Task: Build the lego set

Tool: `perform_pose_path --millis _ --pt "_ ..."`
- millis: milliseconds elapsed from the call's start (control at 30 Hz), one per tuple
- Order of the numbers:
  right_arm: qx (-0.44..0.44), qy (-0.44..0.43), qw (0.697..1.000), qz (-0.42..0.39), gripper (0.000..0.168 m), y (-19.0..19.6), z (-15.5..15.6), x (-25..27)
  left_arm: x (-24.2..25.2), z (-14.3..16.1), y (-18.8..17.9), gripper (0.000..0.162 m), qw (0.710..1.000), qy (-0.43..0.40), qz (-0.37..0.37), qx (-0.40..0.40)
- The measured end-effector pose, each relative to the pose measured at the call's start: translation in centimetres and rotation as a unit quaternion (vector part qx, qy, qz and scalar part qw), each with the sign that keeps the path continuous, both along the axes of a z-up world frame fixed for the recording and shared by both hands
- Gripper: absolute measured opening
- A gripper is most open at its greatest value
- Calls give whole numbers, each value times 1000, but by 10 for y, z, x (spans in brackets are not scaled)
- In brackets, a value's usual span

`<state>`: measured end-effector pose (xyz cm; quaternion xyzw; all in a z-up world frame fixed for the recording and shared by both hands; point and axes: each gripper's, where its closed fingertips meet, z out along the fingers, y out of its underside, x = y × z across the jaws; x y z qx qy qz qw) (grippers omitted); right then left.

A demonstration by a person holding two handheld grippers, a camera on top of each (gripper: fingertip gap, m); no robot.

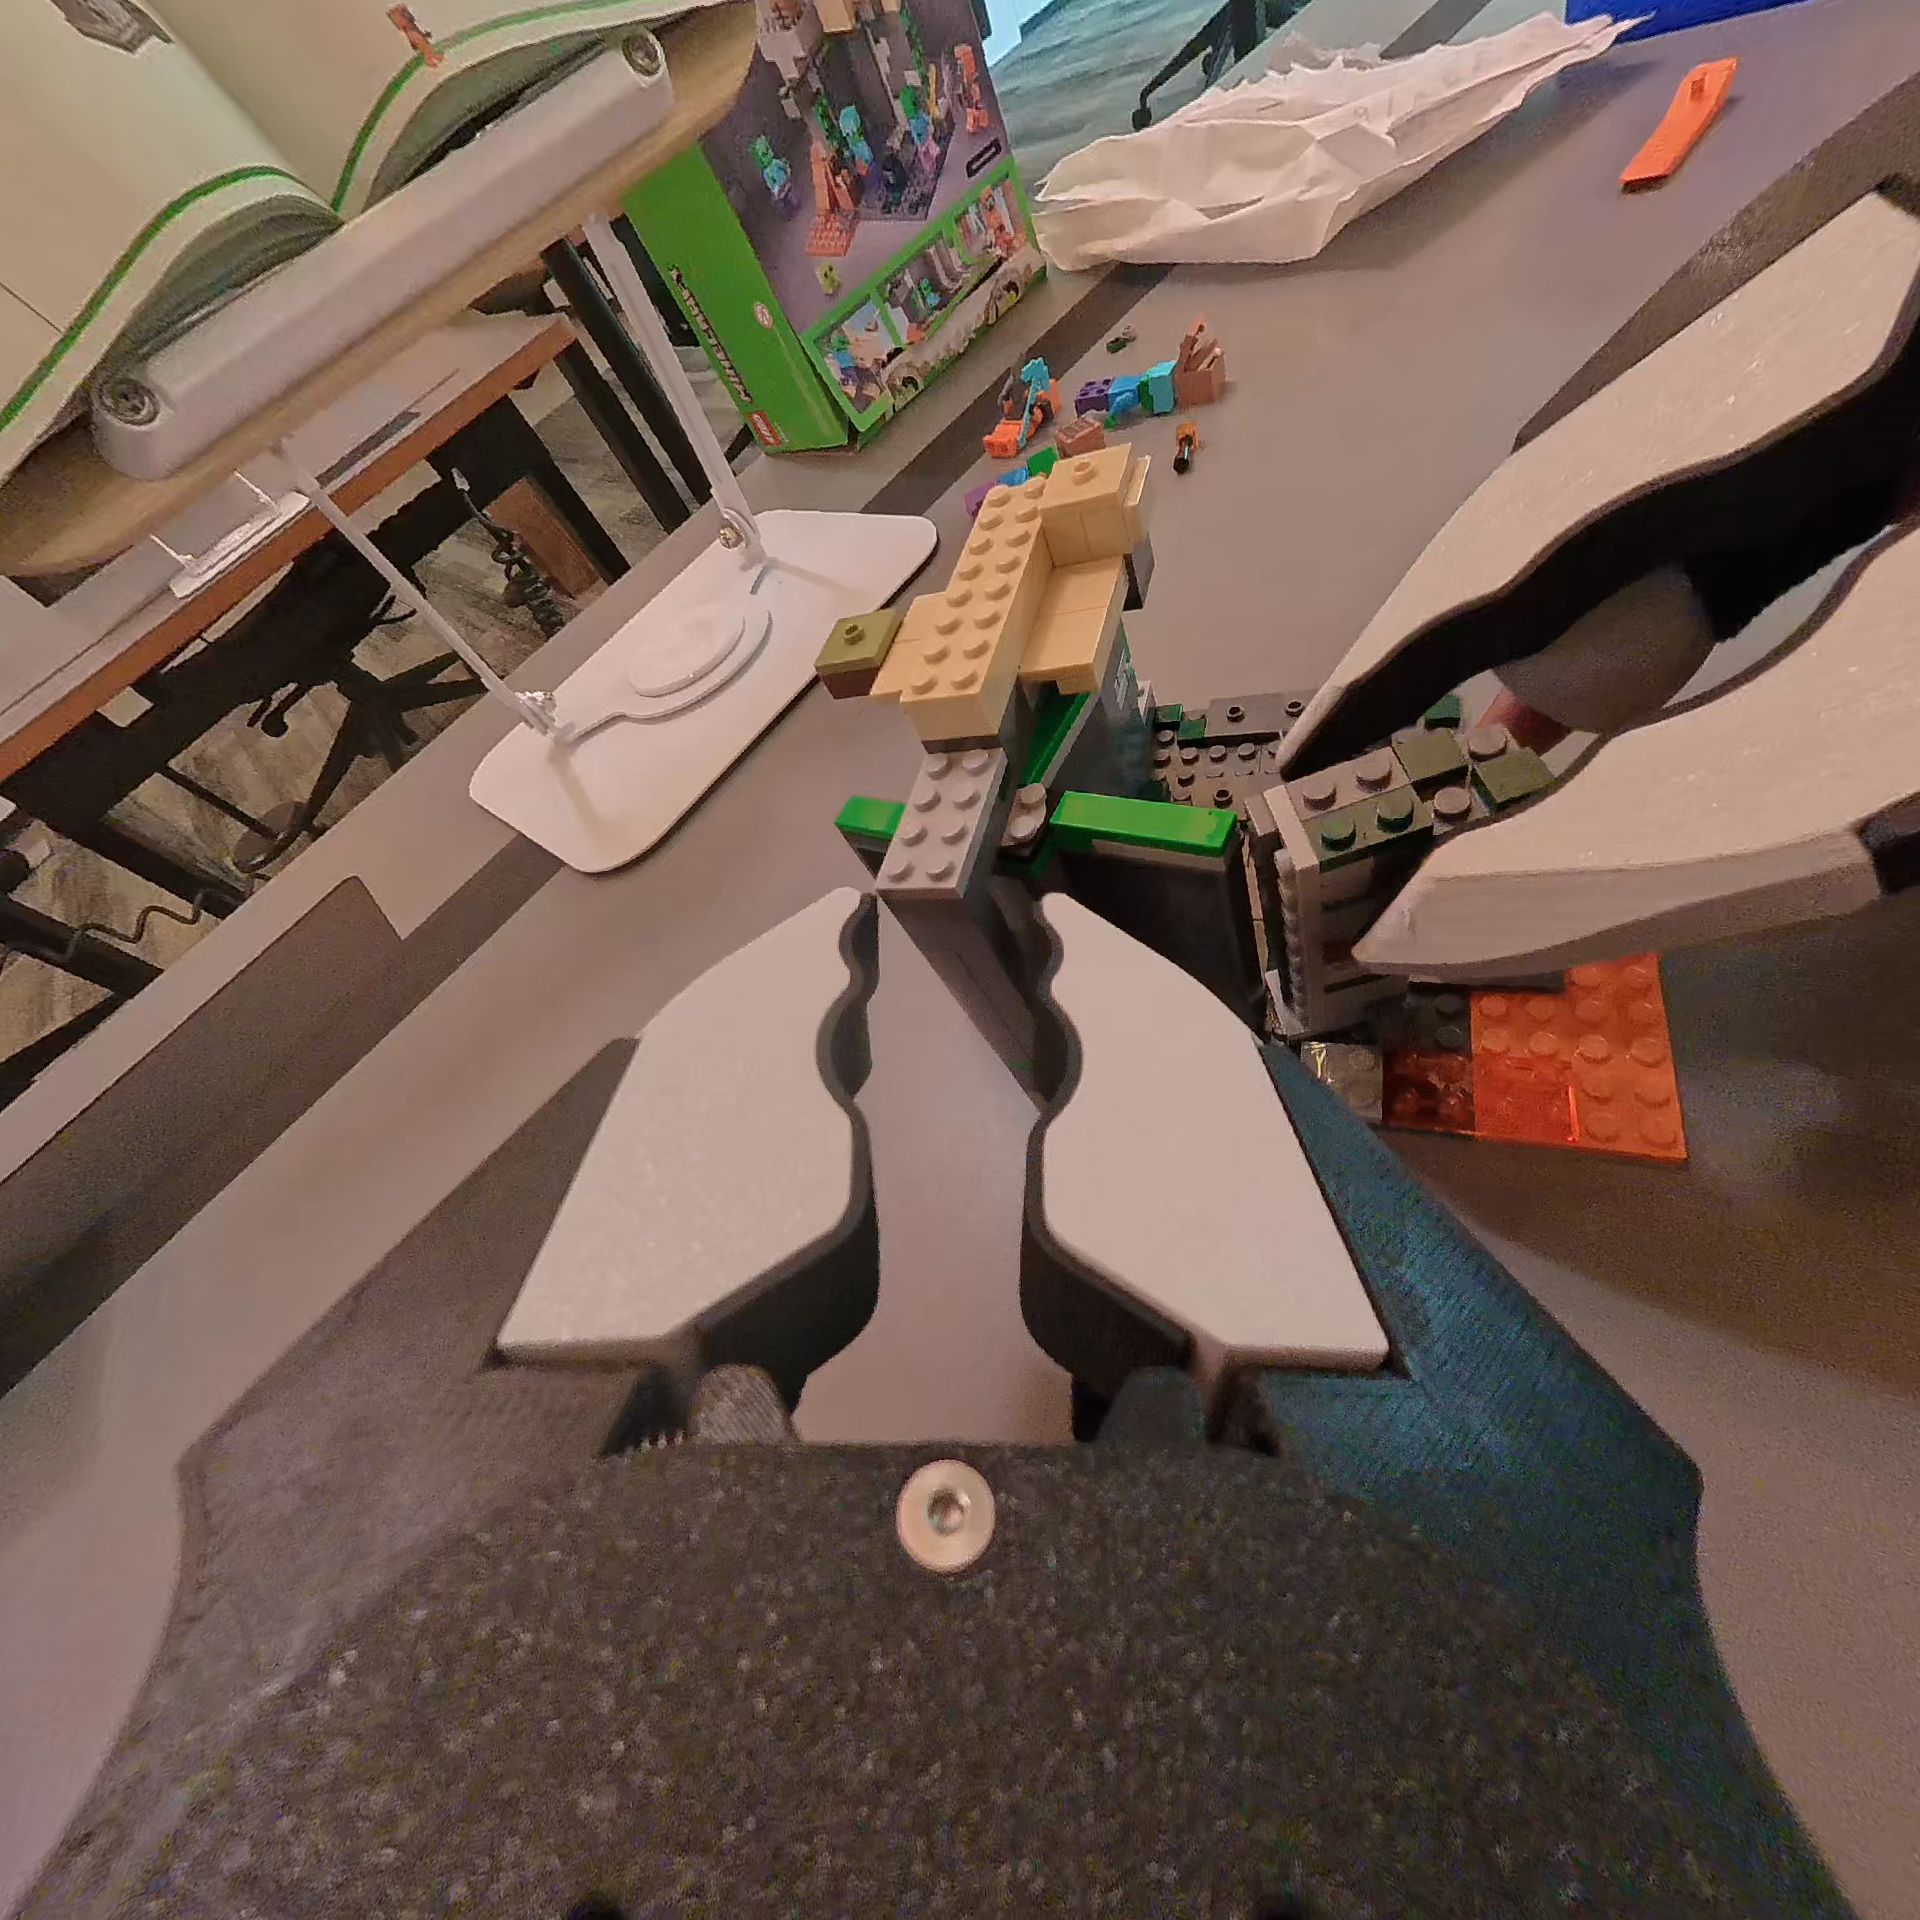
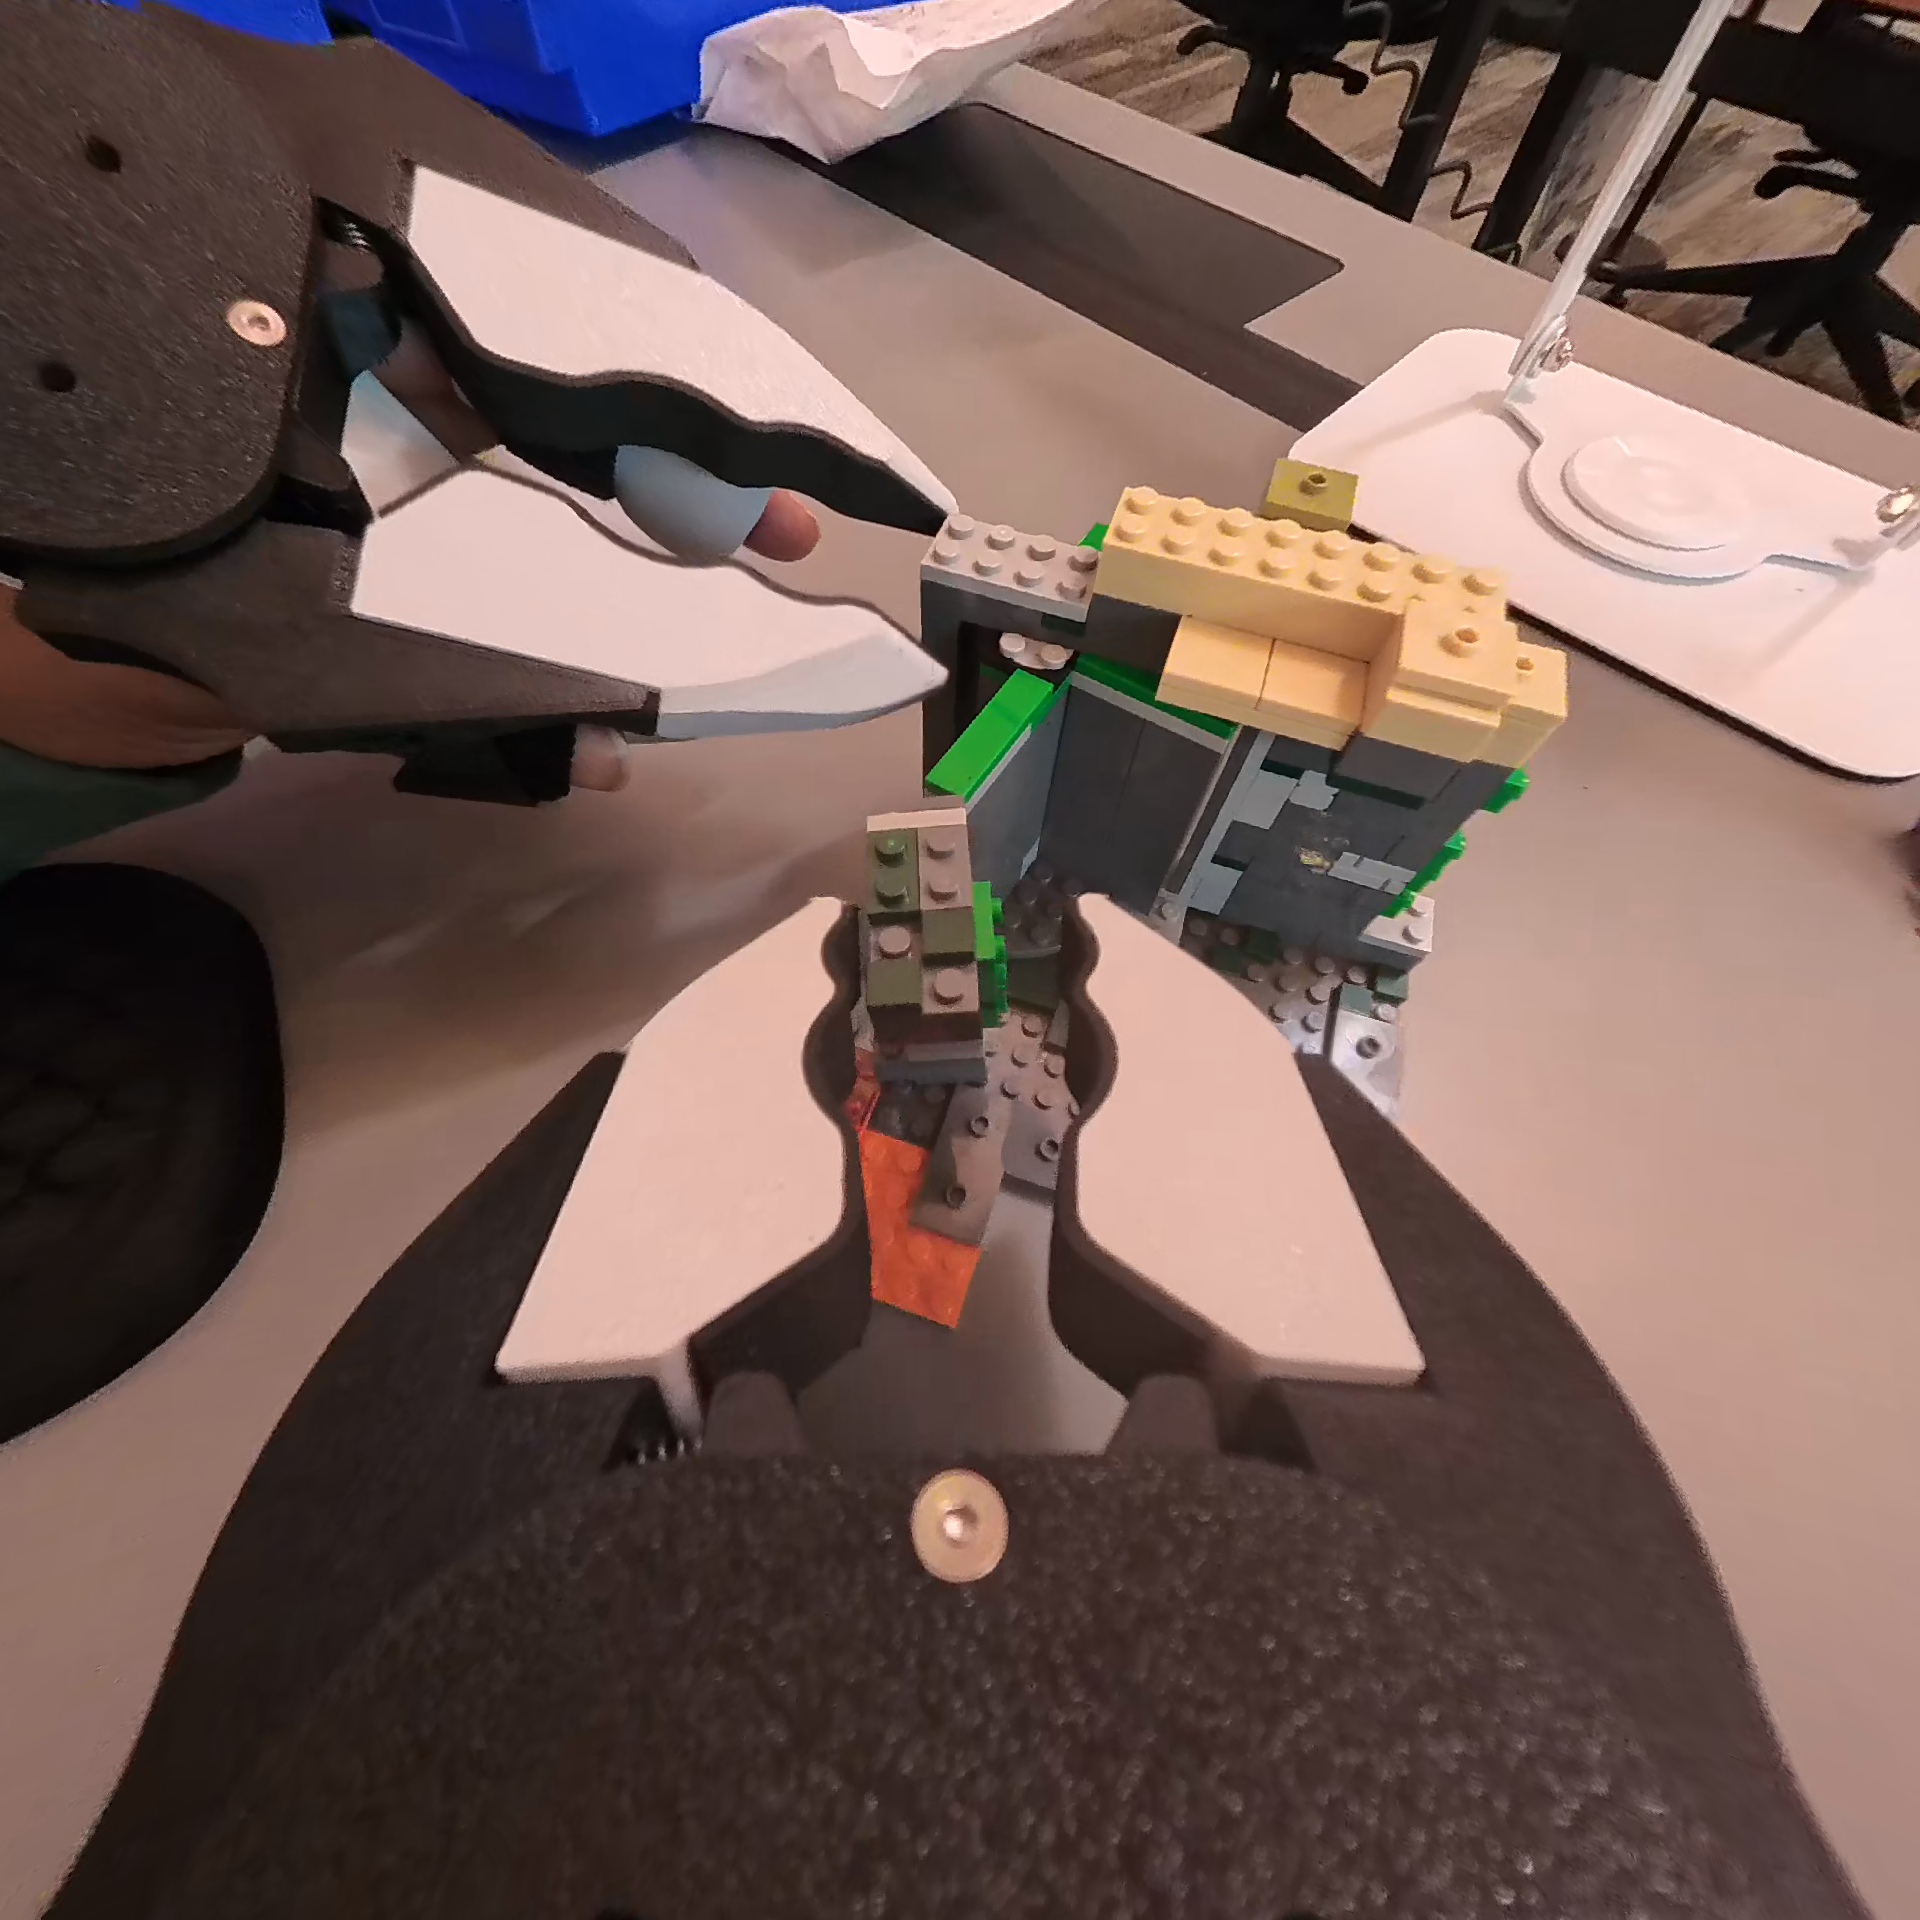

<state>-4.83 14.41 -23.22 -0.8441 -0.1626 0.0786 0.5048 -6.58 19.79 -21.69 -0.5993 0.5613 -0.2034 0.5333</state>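
Grey surface carries everything. Left tongs, parted, straddle the lego build's grey wall edge. Right tongs, also parted, bracket a short mossy pillar beside it. Squeezing crookedly could topple the tan roof ahead.

We see the lego build standing mid-table, with a short pillar just right of its tall wall in the left wrist view. A flat plate lies at the pillar's near right. The stand base rests left of the build, and the box stands far behind it. Loose pieces lie between box and build. A paper bag lies far right, a separator right of it.

The left gripper sits at the wall's near side; the right gripper straddles the pillar.
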Motion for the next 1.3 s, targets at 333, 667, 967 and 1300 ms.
perform_pose_path --millis 333,667,967,1300 --pt "11 18 1000 11 40 -8 13 4 -1 -5 3 28 1000 2 0 -13" --pt "-62 -18 997 47 41 -44 -4 14 3 -16 2 27 1000 18 -11 -14" --pt "-91 -105 990 39 40 -52 -35 7 3 -17 3 28 1000 21 -9 -13" --pt "-93 -104 990 25 18 -43 -23 26 1 -17 -3 23 999 35 -18 -8"
